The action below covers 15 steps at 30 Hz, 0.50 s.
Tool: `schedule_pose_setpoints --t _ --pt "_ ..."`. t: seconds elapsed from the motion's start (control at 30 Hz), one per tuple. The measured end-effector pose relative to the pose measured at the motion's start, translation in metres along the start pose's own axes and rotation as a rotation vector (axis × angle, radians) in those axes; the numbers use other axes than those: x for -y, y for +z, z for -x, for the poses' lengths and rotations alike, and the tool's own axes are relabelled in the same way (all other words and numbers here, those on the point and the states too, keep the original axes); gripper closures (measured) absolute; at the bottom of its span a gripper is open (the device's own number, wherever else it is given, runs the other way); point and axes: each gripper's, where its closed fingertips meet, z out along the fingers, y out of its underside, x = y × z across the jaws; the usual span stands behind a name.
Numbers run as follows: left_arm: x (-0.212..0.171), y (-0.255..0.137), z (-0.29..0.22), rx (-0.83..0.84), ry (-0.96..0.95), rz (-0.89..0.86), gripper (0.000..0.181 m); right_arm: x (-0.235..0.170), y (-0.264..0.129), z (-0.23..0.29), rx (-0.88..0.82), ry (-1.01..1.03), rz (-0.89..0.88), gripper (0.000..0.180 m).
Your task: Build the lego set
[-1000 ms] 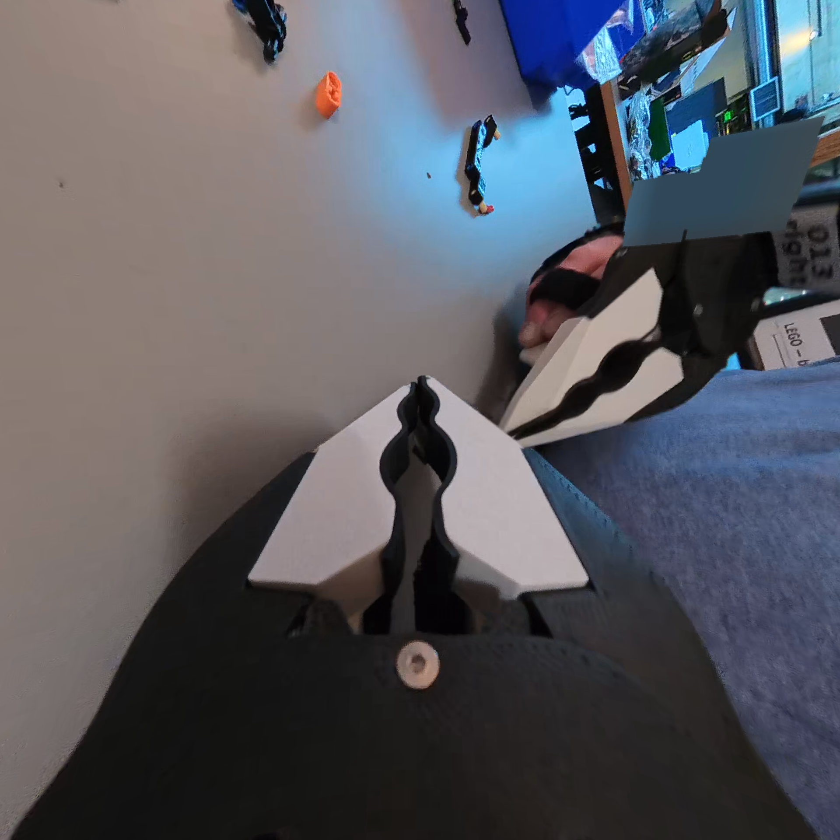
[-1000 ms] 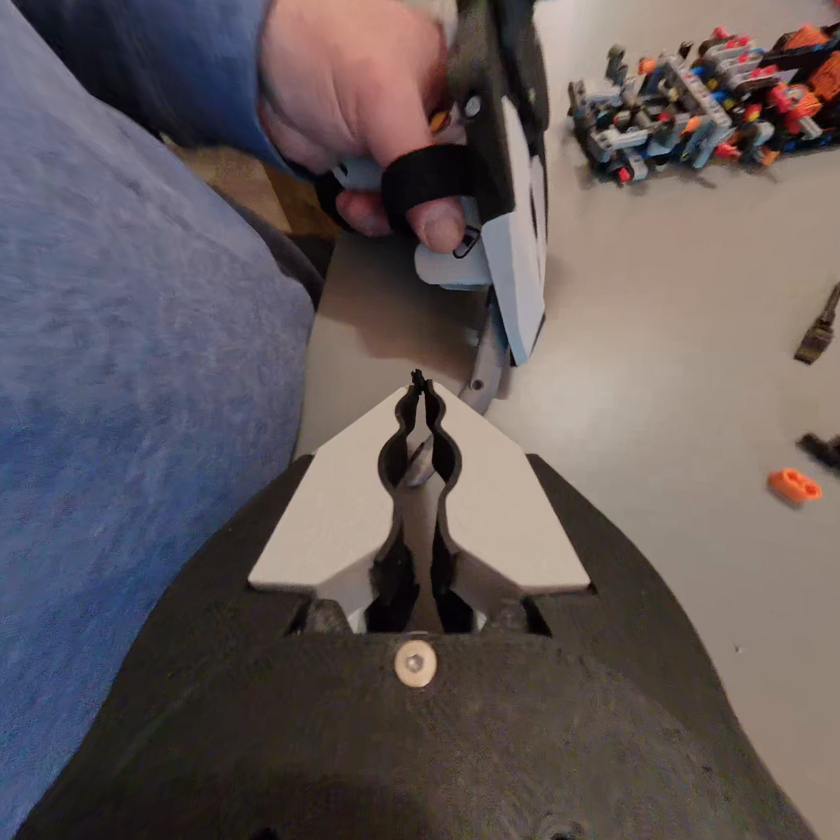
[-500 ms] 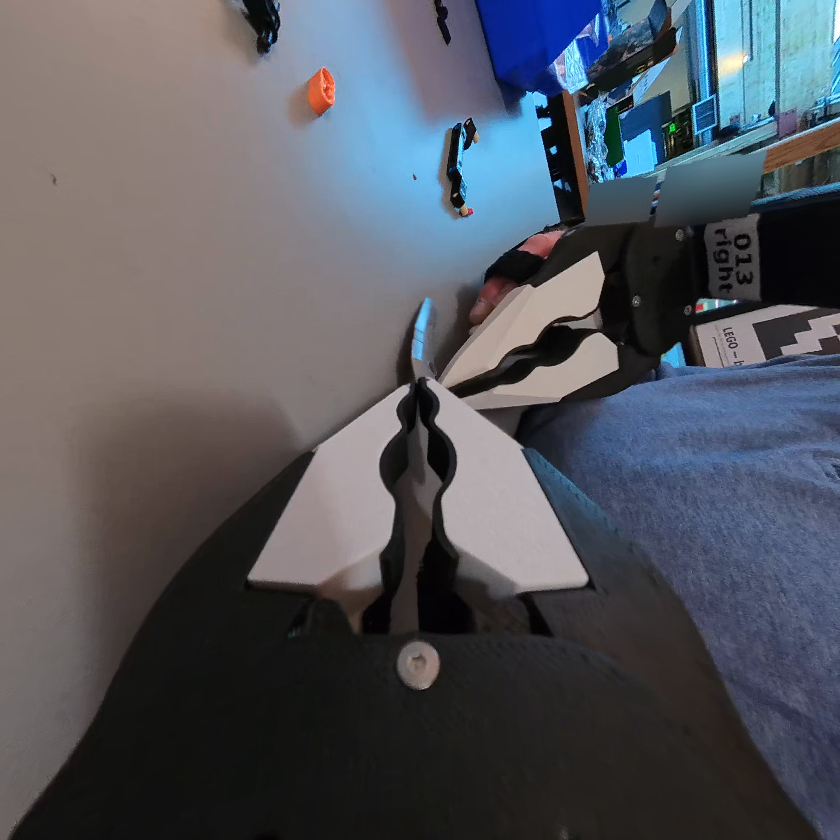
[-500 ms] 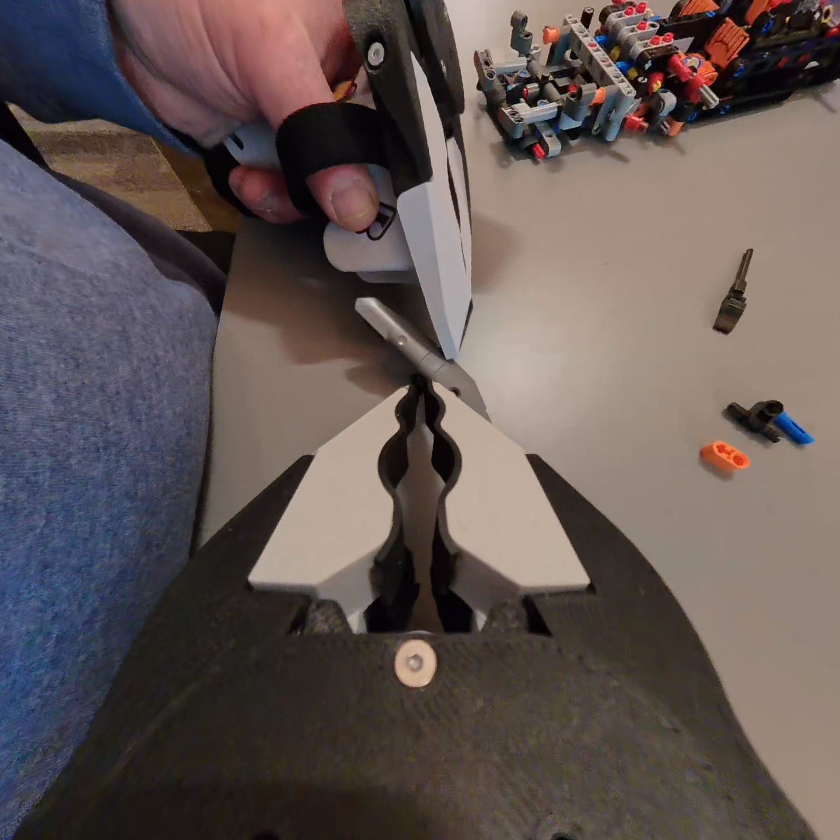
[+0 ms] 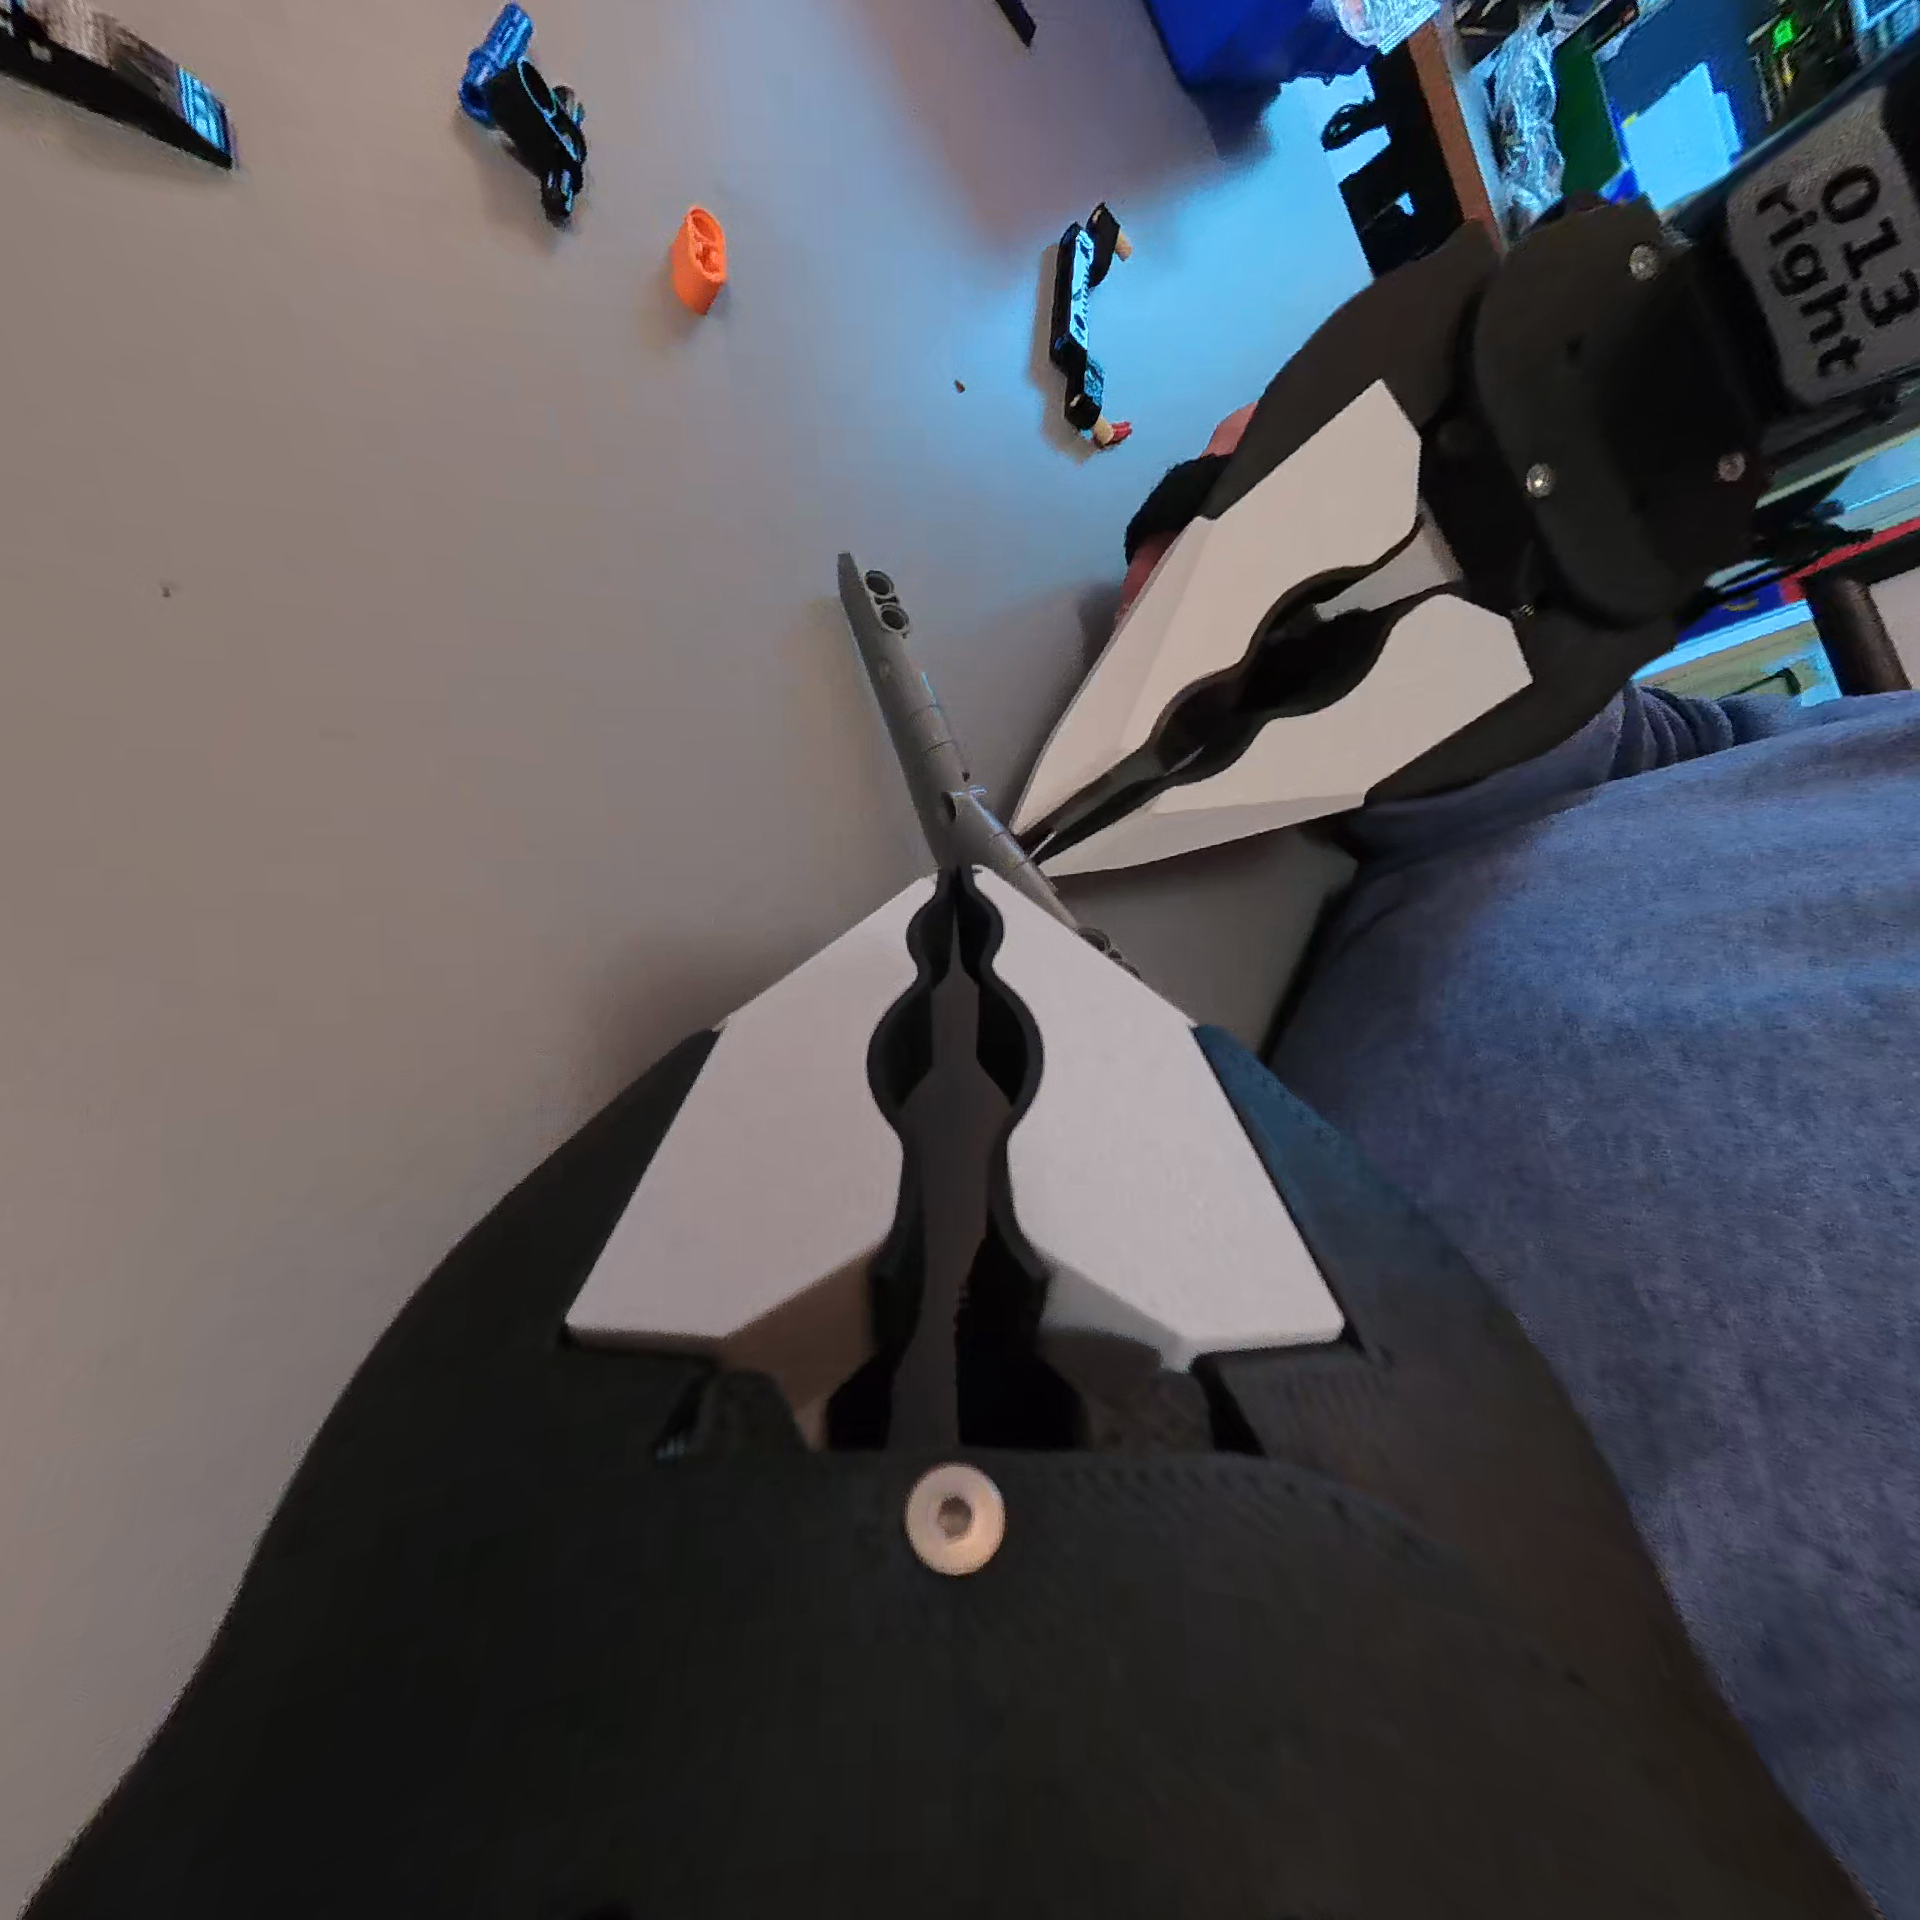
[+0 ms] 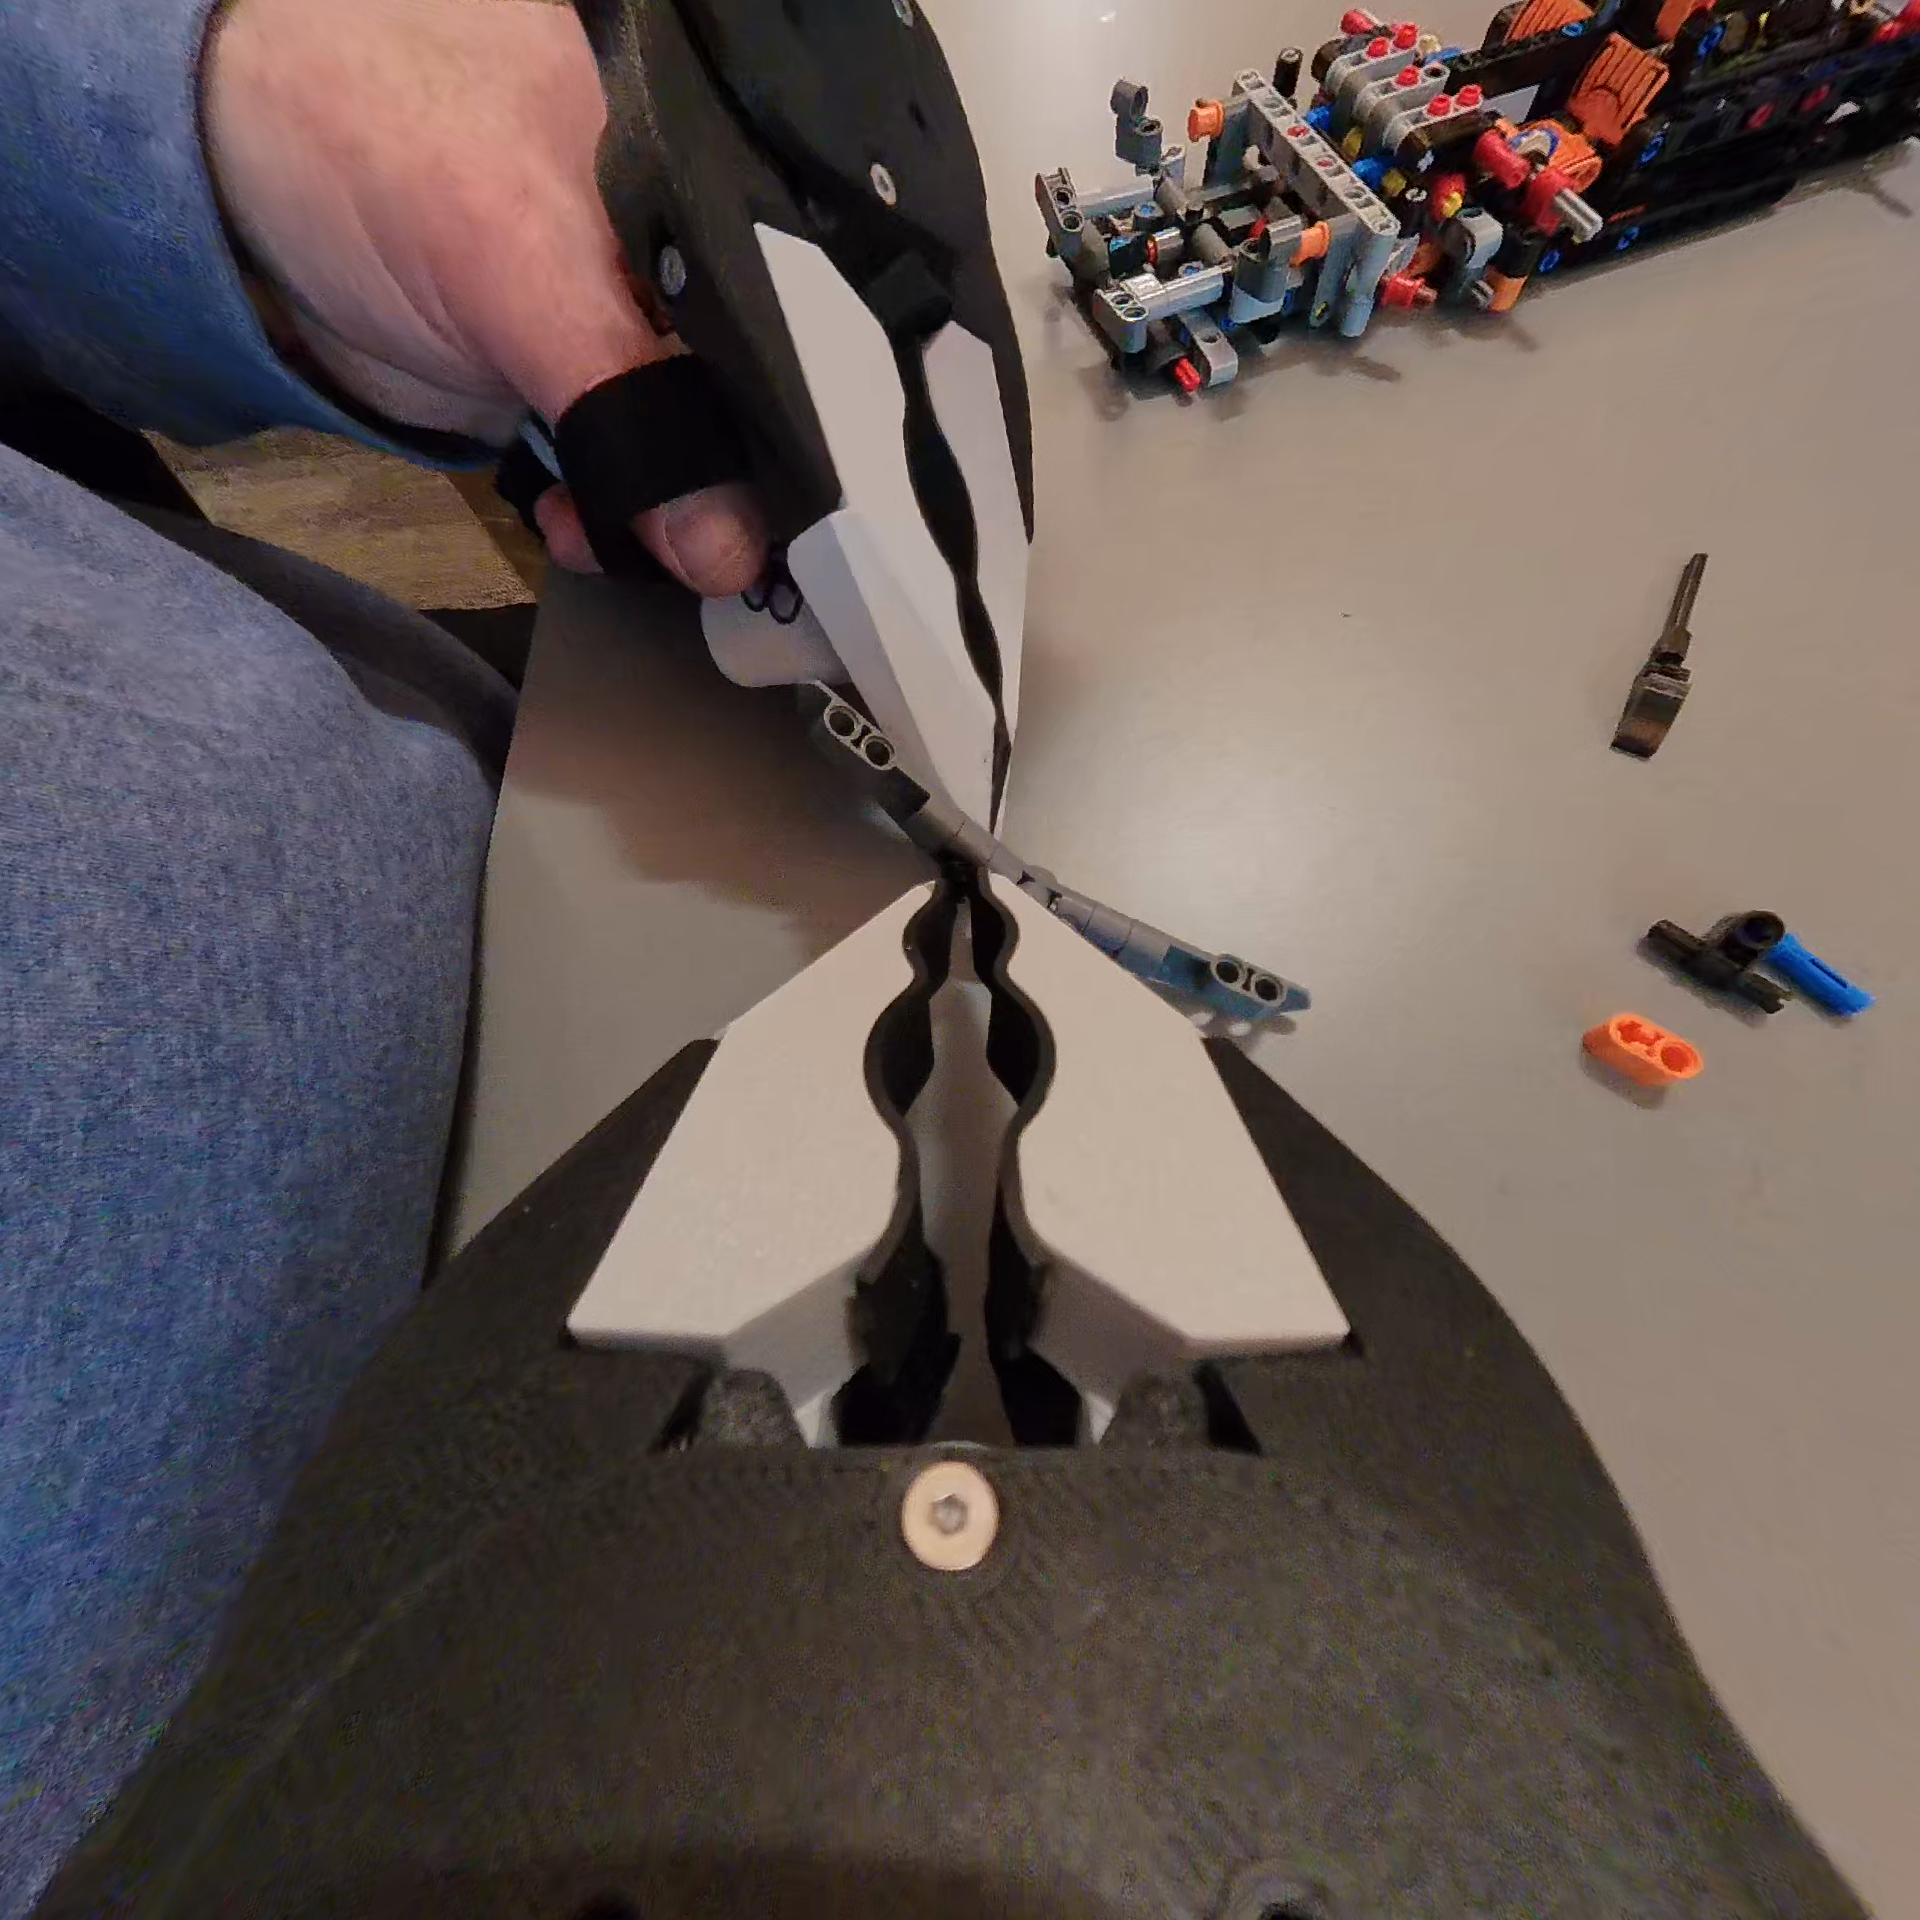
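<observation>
A long thin grey lego piece with pin holes at both ends is held just above the grey table, near its front edge. My left gripper is shut on its middle. My right gripper is shut on it too, right beside the left fingertips. In the right wrist view the piece sticks out on both sides of the left gripper. In the left wrist view the right gripper comes in from the right. The part-built lego model stands at the far right.
Loose parts lie on the table: an orange connector, a black and blue pin part, a dark axle part and a black beam. The person's blue clothing fills the near side, and a hand grips the left gripper. Only a small space, under 4 cm, lies between the two pairs of fingers. The left tips stand about 20 cm off the part-built lego model.
The grey piece has swung out into full view. The two grippers have come tip to tip on its middle. More of the table and model shows.
</observation>
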Motion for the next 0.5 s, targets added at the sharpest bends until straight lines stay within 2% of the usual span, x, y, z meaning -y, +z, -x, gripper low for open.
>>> schedule_pose_setpoints --t 0.13,0.17,0.2,0.3,0.5 --pt "0.0 -0.003 -0.001 -0.015 0.015 -0.012 0.181 -0.002 0.002 -0.001 0.006 0.012 0.018 0.178" --pt "0.0 -0.004 -0.004 -0.029 0.032 -0.012 0.174 -0.003 0.002 -0.001 0.006 0.017 0.024 0.178" --pt "-0.001 -0.006 -0.012 -0.08 0.049 -0.013 0.158 -0.003 0.002 -0.002 0.003 0.017 0.022 0.178" --pt "-0.004 -0.006 -0.015 -0.096 0.076 -0.006 0.154 -0.002 0.003 -0.002 0.012 0.023 0.022 0.178" --pt "-0.011 -0.003 -0.022 -0.081 0.173 0.035 0.133 -0.002 0.006 -0.003 0.011 0.021 0.032 0.178"
